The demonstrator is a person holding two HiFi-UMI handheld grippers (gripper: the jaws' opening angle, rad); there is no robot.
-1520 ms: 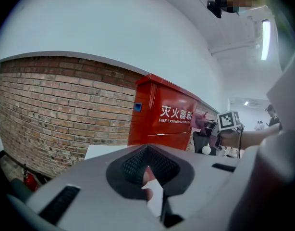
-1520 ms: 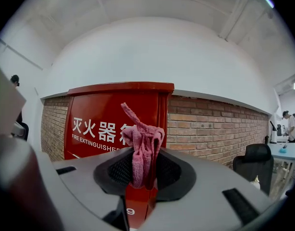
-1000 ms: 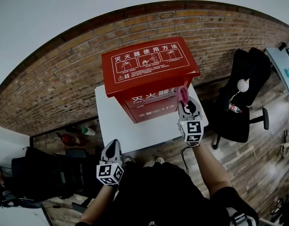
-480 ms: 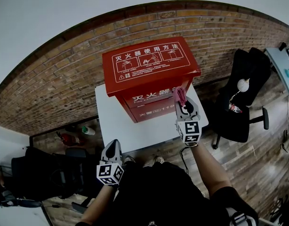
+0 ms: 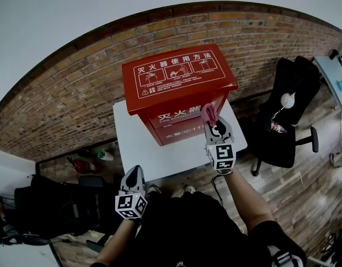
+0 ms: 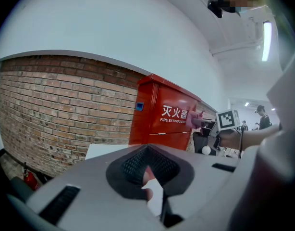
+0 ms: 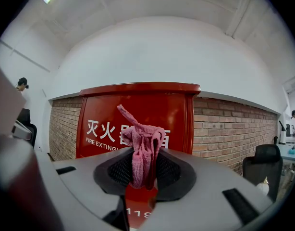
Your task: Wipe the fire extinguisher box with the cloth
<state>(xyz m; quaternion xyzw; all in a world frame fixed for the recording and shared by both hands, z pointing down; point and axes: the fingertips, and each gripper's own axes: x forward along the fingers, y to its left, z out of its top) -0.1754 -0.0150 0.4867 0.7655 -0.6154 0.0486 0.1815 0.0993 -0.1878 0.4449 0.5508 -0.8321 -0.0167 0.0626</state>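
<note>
A red fire extinguisher box (image 5: 176, 90) with white lettering stands on a white table (image 5: 148, 149) against a brick wall. It fills the middle of the right gripper view (image 7: 138, 114) and shows in the left gripper view (image 6: 164, 117). My right gripper (image 5: 213, 122) is shut on a pink cloth (image 5: 209, 113), which it holds against the box's front face right of the middle. The cloth (image 7: 140, 150) hangs bunched between the jaws. My left gripper (image 5: 132, 181) hangs low in front of the table, apart from the box, jaws closed with nothing in them (image 6: 150, 184).
A black office chair (image 5: 288, 115) stands right of the table, and another dark chair (image 5: 54, 210) sits at lower left. Bottles (image 5: 87, 160) lie on the floor left of the table. The brick wall (image 5: 65, 99) runs behind the box.
My right gripper has slid the cloth a little to the left across the box's front face. The left gripper has stayed put.
</note>
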